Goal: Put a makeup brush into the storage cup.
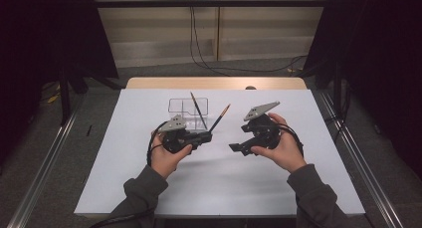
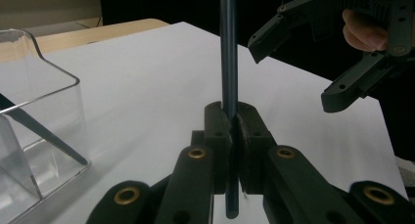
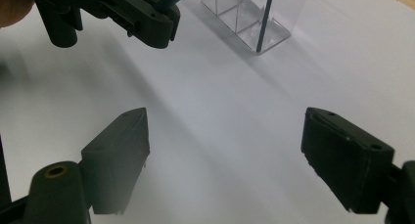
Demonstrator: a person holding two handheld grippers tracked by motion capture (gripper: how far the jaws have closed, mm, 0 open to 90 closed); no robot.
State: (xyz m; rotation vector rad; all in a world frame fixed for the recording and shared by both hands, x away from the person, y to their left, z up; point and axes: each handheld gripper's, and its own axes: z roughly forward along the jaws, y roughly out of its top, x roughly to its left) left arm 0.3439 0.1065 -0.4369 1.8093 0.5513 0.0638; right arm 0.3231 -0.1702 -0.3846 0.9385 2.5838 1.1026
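Two brushes matter: one stands in the clear holder (image 1: 188, 110); the left hand-held gripper (image 2: 230, 123) clamps the other brush (image 1: 219, 118) low, so it may pivot, probably missing the holder. Right hand-held gripper (image 3: 225, 150) gapes empty.

Dark slim brush (image 1: 219, 118), orange-tipped, tilted up-right, clamped in jaws, probably clear of the table

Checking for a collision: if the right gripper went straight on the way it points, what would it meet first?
Probably the left gripper, shut on a pen; the open right gripper points at it across bare white table, though depth is unclear.
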